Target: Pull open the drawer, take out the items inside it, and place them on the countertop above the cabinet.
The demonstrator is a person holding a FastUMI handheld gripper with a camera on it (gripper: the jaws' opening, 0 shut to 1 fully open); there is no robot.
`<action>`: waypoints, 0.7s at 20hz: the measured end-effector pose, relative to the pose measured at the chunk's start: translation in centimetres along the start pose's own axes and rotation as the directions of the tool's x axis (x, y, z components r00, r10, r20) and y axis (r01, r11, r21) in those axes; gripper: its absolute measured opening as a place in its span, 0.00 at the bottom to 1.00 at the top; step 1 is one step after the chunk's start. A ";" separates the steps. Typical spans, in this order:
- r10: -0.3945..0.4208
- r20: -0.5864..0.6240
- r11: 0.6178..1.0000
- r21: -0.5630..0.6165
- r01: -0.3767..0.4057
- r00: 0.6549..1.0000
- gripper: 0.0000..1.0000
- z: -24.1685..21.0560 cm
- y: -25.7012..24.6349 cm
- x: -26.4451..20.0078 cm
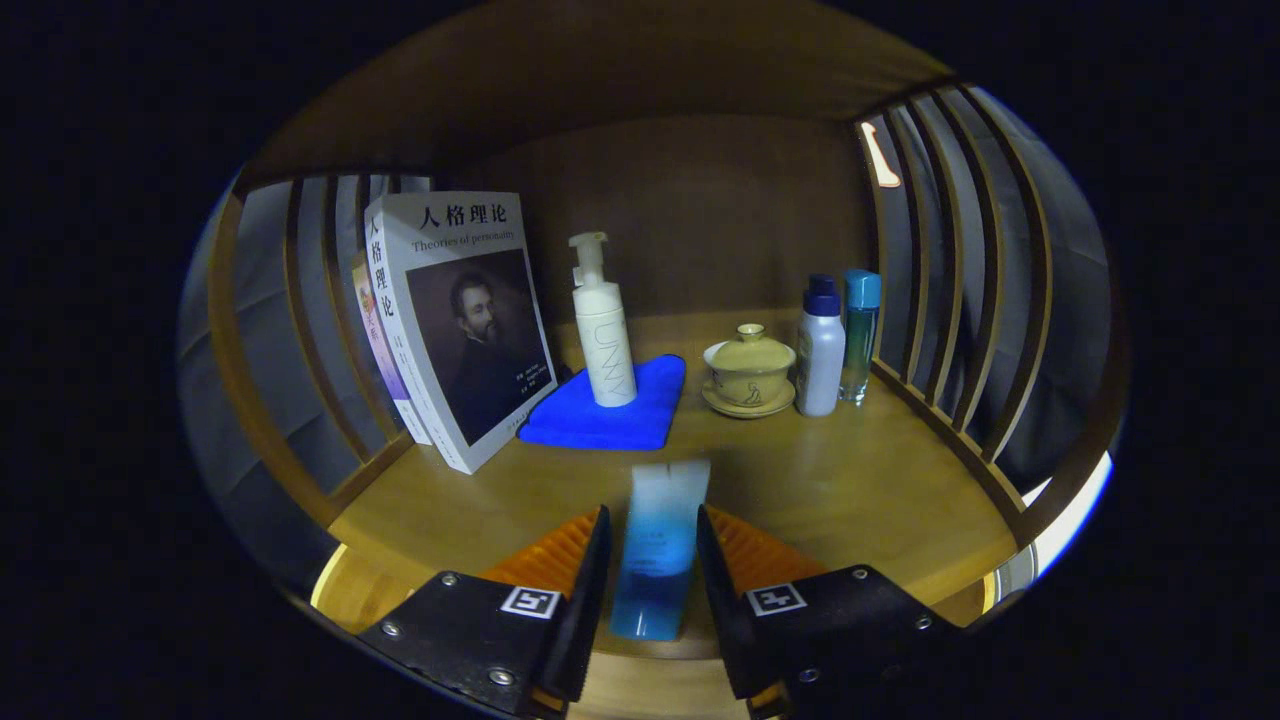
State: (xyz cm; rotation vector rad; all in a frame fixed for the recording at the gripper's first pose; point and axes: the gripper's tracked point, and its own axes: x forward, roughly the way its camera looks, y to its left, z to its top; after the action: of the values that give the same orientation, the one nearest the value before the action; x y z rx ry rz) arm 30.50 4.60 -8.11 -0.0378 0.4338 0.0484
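Clamped in the hand-held gripper (pixel 652 560) is a blue tube (pixel 655 560), both fingers pressing its sides, its long axis pointing forward over the counter (pixel 850 490); bare wood lies just ahead, short of the blue cloth (pixel 610 415).

A white-covered book (pixel 462 325) with a portrait stands leaning against other books by the left slatted side. A white pump bottle (pixel 602 325) stands on a folded blue cloth (pixel 608 412). To the right sit a lidded teacup on a saucer (pixel 749 370) and two small capped bottles (pixel 838 342).
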 end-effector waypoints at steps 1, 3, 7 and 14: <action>-0.018 0.011 1.000 -0.017 0.018 1.000 0.74 0.2 -0.3 -0.4; -0.034 0.044 0.999 -0.033 0.036 0.998 0.90 0.6 -0.1 -1.3; -0.012 0.141 1.000 -0.027 0.016 0.990 0.95 1.7 1.2 -4.9; 0.026 0.288 0.994 -0.107 0.005 0.957 0.95 1.3 3.0 -13.1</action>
State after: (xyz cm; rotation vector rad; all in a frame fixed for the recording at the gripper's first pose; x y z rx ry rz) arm 19.04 7.11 -1.52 -0.1317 0.1381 0.0868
